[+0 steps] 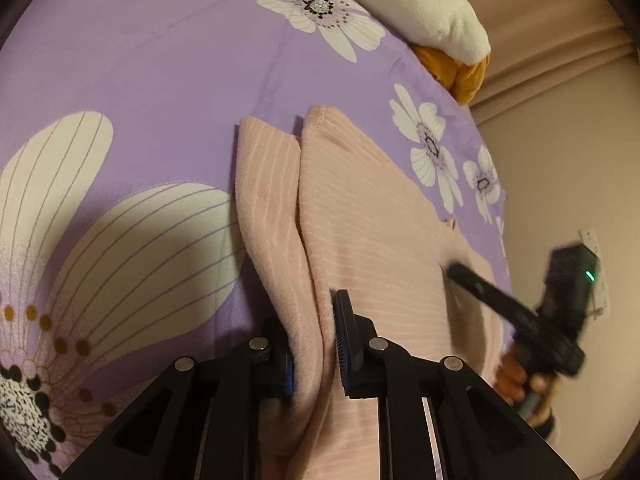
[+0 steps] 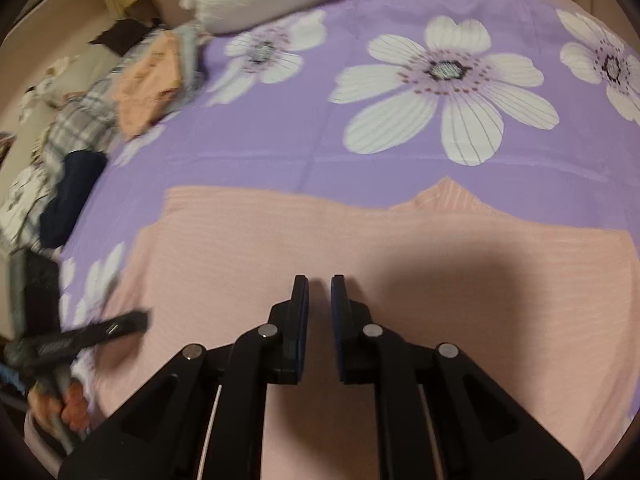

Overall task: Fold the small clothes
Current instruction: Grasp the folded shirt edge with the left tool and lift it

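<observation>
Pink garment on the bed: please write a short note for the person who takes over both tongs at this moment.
Left tongs: shut on a raised fold of the pink ribbed garment.
Right tongs: narrowly open, holding nothing, above the garment's middle.
Garment lies spread on the purple floral bedsheet; unsorted clothes pile at the bed's left edge.
Done: one edge lifted.
Left: finish the fold, then the pile.

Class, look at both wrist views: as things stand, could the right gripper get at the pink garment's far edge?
Probably yes. The right gripper hovers over the pink garment, jaws slightly apart and holding nothing, and only flat cloth lies between it and the far edge.
</observation>
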